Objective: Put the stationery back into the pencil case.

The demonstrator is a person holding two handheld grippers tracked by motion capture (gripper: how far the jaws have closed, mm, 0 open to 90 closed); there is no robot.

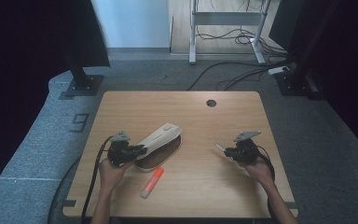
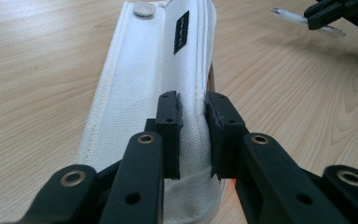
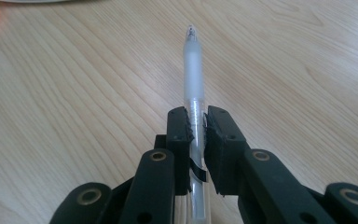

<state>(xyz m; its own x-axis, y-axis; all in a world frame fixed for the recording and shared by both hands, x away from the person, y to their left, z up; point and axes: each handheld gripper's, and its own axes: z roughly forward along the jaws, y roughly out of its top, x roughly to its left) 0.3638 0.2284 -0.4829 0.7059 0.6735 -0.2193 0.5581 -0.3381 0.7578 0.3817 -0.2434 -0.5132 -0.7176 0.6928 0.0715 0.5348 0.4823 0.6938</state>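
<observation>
The left tool (image 1: 137,150) is clamped on the near end of a white fabric pencil case (image 1: 161,138). In the left gripper view its two black jaws pinch a fold of the case's cloth (image 2: 135,93) along one long edge, so the case runs straight away from the tool, with a round snap button (image 2: 143,9) at its far end and a small black label beside the seam. From the high view the case lies near the middle of the table (image 1: 205,196), slanting away to the right of the left tool, its flap raised and the dark inside showing beneath.

The right tool (image 1: 226,151) is closed on a clear pen (image 1: 219,147). In the right gripper view the jaws squeeze the pen's barrel (image 3: 193,70) partway along, its frosted grip and tip pointing straight out ahead of the tool, above the wood. The pen and the case are well apart, with bare table between them.

An orange and white marker (image 1: 152,182) lies on the table just in front of the case, near the left hand (image 1: 113,171), touching neither tool.
</observation>
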